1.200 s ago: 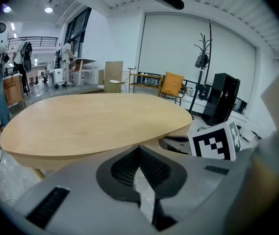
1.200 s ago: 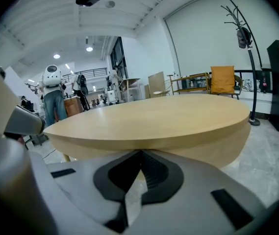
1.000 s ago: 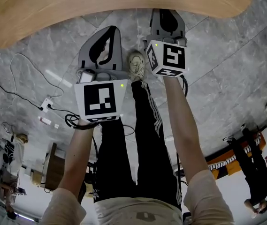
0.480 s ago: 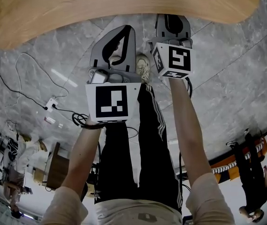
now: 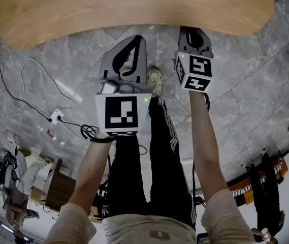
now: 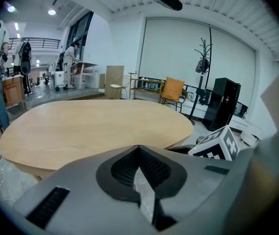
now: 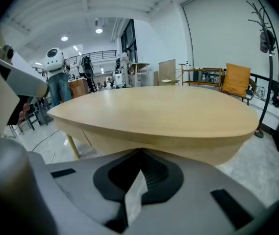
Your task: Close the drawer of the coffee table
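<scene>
Jaws pinched together on nothing, the left gripper [image 5: 133,43] and right gripper [image 5: 191,32] face the coffee table [image 5: 134,6]'s near edge, seemingly readied as blunt pushers.

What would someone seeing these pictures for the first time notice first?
The big oval wooden table fills the top of the head view. Near its edge, over the grey marble floor, hang the left claw and right claw, both shut and empty, each with a black-and-white marker cube.

A rounded wooden table [image 5: 134,9] stands on a grey marbled floor [image 5: 246,85]. Black cables [image 5: 87,131] and a white power strip [image 5: 56,116] lie on that floor near it.
</scene>
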### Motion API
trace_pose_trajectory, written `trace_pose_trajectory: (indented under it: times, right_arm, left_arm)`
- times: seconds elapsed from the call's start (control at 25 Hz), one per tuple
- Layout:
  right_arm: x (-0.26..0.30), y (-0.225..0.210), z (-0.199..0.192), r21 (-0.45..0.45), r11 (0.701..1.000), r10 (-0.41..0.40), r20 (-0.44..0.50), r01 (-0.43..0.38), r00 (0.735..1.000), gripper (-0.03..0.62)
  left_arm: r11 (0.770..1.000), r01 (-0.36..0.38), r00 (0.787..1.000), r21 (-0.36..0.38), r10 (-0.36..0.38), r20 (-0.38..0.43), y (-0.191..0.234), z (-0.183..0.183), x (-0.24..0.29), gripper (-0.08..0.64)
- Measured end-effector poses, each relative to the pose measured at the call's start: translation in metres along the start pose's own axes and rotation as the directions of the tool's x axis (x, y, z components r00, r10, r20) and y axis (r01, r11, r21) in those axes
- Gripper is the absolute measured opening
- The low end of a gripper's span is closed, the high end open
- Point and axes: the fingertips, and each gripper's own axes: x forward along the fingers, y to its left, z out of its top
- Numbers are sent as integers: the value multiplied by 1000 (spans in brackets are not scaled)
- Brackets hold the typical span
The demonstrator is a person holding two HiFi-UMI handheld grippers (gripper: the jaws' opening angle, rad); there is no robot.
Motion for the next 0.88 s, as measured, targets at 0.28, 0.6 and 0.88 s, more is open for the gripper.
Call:
trace_pose_trajectory:
  times: [0.28,0.6,0.88]
  right_arm:
    - [-53,12,34,54,996,-68,-73,72,995,8]
    - [-148,74,226,-83,996,-38,32,40,999,8]
    - [-264,124,376,-123,992,-8,181,31,983,8]
  left_arm:
    - [996,-44,998,-84,48,43,19,45,-38,8]
    - [990,-98,982,-99,112,153,34,173,-122,8]
    - [972,-213,932,-103,234,278,49,294,-252,8]
